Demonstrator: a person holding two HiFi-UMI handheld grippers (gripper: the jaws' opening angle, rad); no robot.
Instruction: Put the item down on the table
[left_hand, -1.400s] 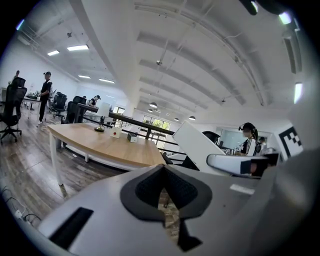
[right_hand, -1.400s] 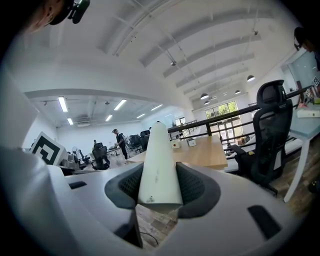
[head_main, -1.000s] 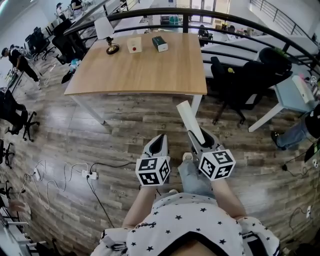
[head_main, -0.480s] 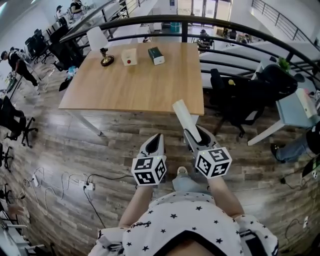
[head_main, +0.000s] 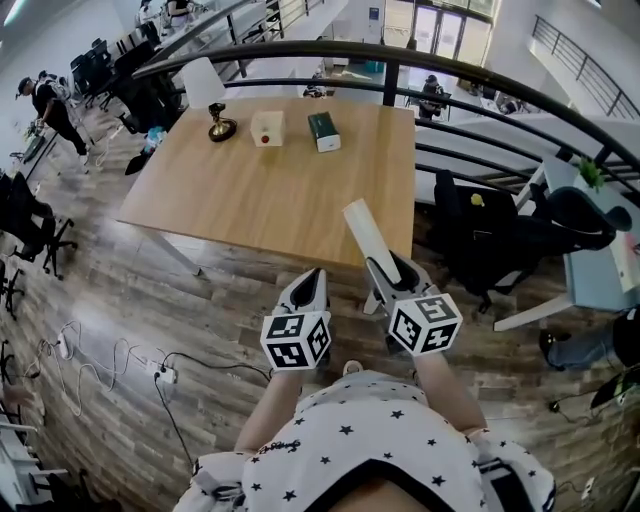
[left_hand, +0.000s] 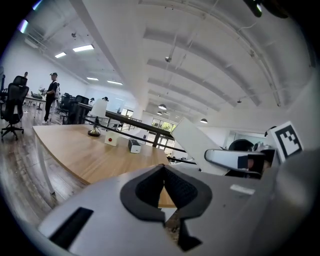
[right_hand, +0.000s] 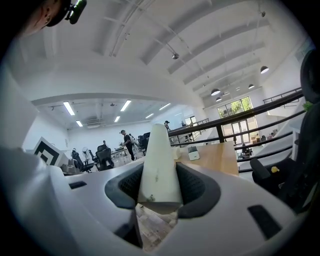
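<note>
The right gripper (head_main: 388, 275) clamps a pale item (head_main: 366, 236), apparently a foam block, jutting ahead of its jaws; the worktop (head_main: 270, 180) lies just beyond, delivery not yet made. The left gripper (head_main: 312, 283), alongside, is closed and empty.

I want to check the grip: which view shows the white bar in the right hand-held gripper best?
The right gripper view: the white bar sits centred, clamped in the right hand-held gripper. The head view shows its free length, pointing toward the table; the left gripper view catches only its side.
</note>
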